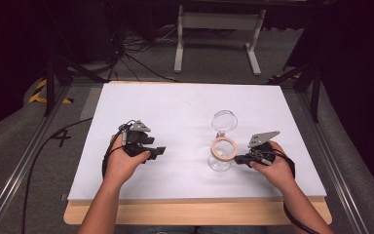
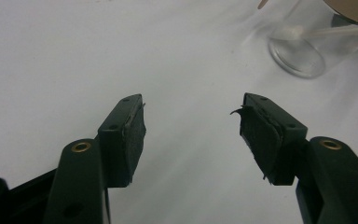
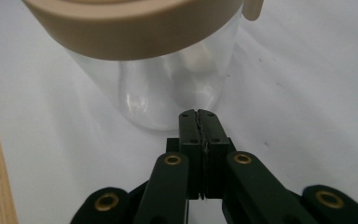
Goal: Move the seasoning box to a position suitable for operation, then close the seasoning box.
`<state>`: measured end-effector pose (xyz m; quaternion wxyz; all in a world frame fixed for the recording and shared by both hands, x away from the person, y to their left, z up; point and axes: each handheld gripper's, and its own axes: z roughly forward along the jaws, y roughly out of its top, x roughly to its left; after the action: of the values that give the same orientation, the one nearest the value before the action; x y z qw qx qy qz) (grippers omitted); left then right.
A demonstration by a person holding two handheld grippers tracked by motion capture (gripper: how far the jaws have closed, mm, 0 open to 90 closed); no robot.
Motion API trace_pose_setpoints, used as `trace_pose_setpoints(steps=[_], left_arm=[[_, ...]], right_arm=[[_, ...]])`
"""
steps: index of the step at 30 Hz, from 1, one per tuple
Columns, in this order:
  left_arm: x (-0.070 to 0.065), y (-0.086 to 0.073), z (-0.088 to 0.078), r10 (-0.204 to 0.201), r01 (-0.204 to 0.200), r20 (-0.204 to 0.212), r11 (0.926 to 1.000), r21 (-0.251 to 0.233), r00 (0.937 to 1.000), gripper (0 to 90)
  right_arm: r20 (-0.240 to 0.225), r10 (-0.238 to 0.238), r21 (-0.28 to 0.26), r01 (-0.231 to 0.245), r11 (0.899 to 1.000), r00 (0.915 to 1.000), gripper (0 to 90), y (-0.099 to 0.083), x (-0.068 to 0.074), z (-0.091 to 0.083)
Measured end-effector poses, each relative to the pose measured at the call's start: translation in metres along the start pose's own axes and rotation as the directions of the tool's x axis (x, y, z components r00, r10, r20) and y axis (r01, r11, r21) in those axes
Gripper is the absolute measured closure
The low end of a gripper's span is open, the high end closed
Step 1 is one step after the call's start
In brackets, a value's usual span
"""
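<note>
Glass, clear and round, the jar (image 1: 220, 158) stands upright on the white desk (image 1: 175, 107), right of the middle and toward the near edge, with a tan ring (image 1: 224, 148) around its open mouth. Its clear lid (image 1: 224, 120) stands tipped up just beyond it, hinged to the ring at the far side. In the left gripper view a thin pale stick (image 2: 326, 31) with a white tip lies inside the jar (image 2: 303, 46). The right tongs (image 1: 238, 159) are pressed together, with nothing between them, and point left at the jar's right side; in the right gripper view their tip (image 3: 199, 114) sits just before the glass wall, low down near the base, below the ring (image 3: 135, 32), and I cannot tell whether it touches. The left tongs (image 1: 158, 151) are spread wide and empty over bare desk, well to the left of the jar; in the left gripper view the worn black pads (image 2: 135, 135) face each other with only white surface between them, and the jar sits far off at the upper right. A wooden strip (image 1: 199, 212) edges the near side of the desk.
</note>
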<state>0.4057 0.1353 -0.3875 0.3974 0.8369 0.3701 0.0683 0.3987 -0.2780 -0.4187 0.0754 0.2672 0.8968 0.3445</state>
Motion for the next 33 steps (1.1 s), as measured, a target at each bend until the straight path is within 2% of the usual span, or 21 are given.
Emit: trace_pose_setpoints(steps=[2,4,7,10,14,16,18,23,26,27,33], left_arm=[[0.000,0.002,0.002,0.002,-0.002,0.008,1.0000,0.008,1.0000,40.9],[0.000,0.003,0.004,-0.005,0.005,0.012,0.9999,0.011,0.9999,41.3],[0.000,0.005,0.005,-0.003,0.002,0.027,0.9997,0.024,0.9996,46.2],[0.001,0.010,0.005,0.030,-0.032,0.047,0.9989,0.036,0.9984,51.1],[-0.001,0.020,0.002,0.035,-0.036,0.079,0.9993,0.014,0.9963,61.4],[-0.002,0.025,0.000,0.046,-0.047,0.092,0.9989,0.007,0.9947,68.8],[-0.004,0.028,-0.001,0.047,-0.046,0.094,0.9989,-0.006,0.9944,73.7],[-0.008,0.035,0.001,0.062,-0.059,0.118,0.9979,-0.028,0.9911,88.2],[-0.008,0.043,0.004,0.058,-0.053,0.141,0.9978,-0.038,0.9883,89.5],[-0.008,0.043,0.004,0.058,-0.053,0.141,0.9978,-0.038,0.9883,89.4],[-0.014,0.075,0.012,0.059,-0.045,0.162,0.9950,-0.089,0.9850,85.6]], right_arm=[[0.006,-0.009,-0.001,0.009,1.000,0.9999,90.0,0.000,0.002,0.000],[0.003,0.001,-0.014,-0.001,1.000,1.0000,90.0,-0.001,0.003,-0.001],[0.003,0.013,-0.034,-0.013,0.999,0.9999,89.9,-0.001,0.001,-0.009],[0.011,0.043,-0.068,-0.042,0.997,0.9990,89.8,-0.001,-0.003,-0.020],[0.002,0.088,-0.111,-0.087,0.990,0.9962,89.7,-0.001,-0.007,-0.033],[-0.007,0.094,-0.112,-0.095,0.989,0.9955,89.7,-0.001,-0.008,-0.035],[-0.019,0.092,-0.118,-0.094,0.989,0.9955,89.7,0.003,-0.009,-0.039],[-0.027,0.069,-0.181,-0.072,0.981,0.9973,89.7,0.023,-0.012,-0.053],[-0.055,0.055,-0.225,-0.066,0.972,0.9970,89.7,0.029,-0.010,-0.058],[-0.055,0.055,-0.225,-0.066,0.972,0.9970,89.7,0.029,-0.010,-0.058],[-0.072,0.055,-0.235,-0.071,0.969,0.9959,89.7,0.029,-0.008,-0.061]])
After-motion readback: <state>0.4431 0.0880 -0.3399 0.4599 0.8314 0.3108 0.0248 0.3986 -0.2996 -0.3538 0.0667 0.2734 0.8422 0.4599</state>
